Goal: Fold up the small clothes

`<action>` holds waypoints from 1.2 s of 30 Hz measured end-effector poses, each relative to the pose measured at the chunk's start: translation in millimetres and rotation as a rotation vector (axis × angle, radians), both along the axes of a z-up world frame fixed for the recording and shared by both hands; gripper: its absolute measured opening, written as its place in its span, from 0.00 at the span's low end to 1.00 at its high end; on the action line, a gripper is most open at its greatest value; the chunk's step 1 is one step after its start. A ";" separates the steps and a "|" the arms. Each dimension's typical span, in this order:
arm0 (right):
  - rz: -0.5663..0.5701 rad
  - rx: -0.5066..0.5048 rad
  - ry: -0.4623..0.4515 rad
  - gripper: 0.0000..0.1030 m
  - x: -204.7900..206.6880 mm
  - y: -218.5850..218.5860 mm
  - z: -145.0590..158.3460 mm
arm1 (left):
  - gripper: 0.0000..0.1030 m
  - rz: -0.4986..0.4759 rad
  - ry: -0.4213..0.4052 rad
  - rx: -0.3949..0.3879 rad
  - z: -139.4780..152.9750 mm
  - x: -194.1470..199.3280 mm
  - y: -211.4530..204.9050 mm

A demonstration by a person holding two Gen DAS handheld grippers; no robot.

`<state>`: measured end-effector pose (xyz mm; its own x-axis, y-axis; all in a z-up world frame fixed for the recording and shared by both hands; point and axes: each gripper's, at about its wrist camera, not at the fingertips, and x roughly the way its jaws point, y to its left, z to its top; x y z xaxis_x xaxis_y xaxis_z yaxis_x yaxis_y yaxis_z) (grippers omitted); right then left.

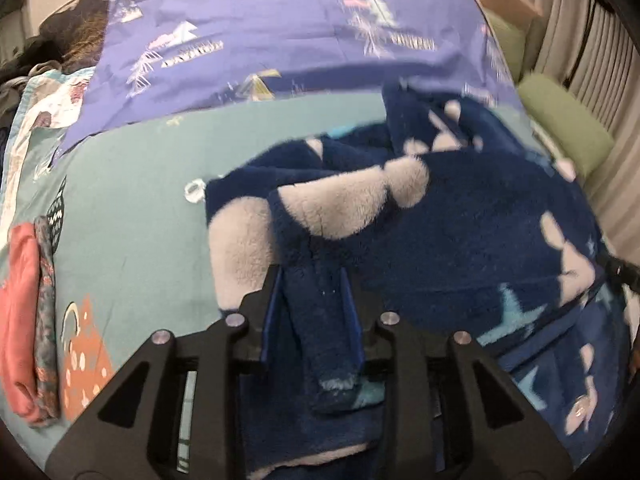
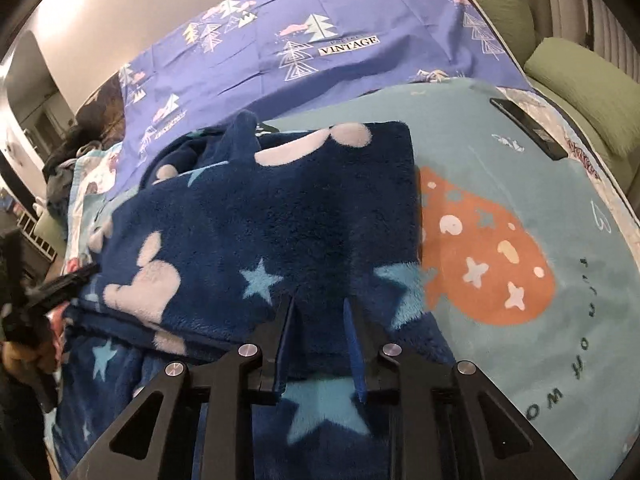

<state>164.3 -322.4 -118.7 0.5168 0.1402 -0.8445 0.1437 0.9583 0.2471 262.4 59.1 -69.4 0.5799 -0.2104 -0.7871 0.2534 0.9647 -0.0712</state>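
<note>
Left wrist: jaws around fleece garment (image 1: pixel 460 232) fold.

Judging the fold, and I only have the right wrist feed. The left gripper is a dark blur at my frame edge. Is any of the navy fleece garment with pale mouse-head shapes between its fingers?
Observer: Yes. In the left wrist view, a narrow strip of the navy fleece garment runs between the fingers of the left gripper. I can't tell whether the pads press on it.
Operator: Anything already folded on that side?
Observer: A folded pink garment lies at the left edge of the teal printed bedspread, apart from the fleece.
Operator: Just that one?
Observer: No, a folded grey patterned cloth lies against its right side.
</note>
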 end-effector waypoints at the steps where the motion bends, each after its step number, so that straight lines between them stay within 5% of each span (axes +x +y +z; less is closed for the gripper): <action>1: 0.005 0.001 -0.006 0.24 0.1 -1.3 5.2 | 0.31 0.005 0.004 -0.016 6.2 -0.8 1.0; 8: -0.038 0.052 -0.071 0.25 34.4 -22.4 25.0 | 0.36 -0.080 -0.126 -0.154 62.8 -11.5 -9.0; 11: -0.072 0.082 -0.058 0.25 59.2 -31.0 17.1 | 0.48 -0.086 -0.108 -0.080 53.4 3.9 -25.4; 15: -0.129 0.047 0.062 0.26 81.3 -43.2 -21.5 | 0.49 -0.026 -0.009 0.055 3.1 35.4 -32.4; 20: -0.111 0.055 -0.003 0.26 68.1 -44.0 -24.3 | 0.51 -0.020 -0.073 0.046 -1.2 24.9 -30.6; 22: -0.113 0.018 -0.007 0.26 55.1 -37.5 -10.1 | 0.51 -0.026 -0.083 0.072 11.7 12.4 -31.5; 27: -0.001 0.085 -0.064 0.31 -12.8 -14.0 25.4 | 0.55 -0.092 -0.164 -0.008 48.5 -62.6 -12.0; 36: 0.091 0.152 -0.040 0.33 -135.7 32.0 41.1 | 0.58 -0.142 -0.132 -0.056 52.5 -165.7 -1.7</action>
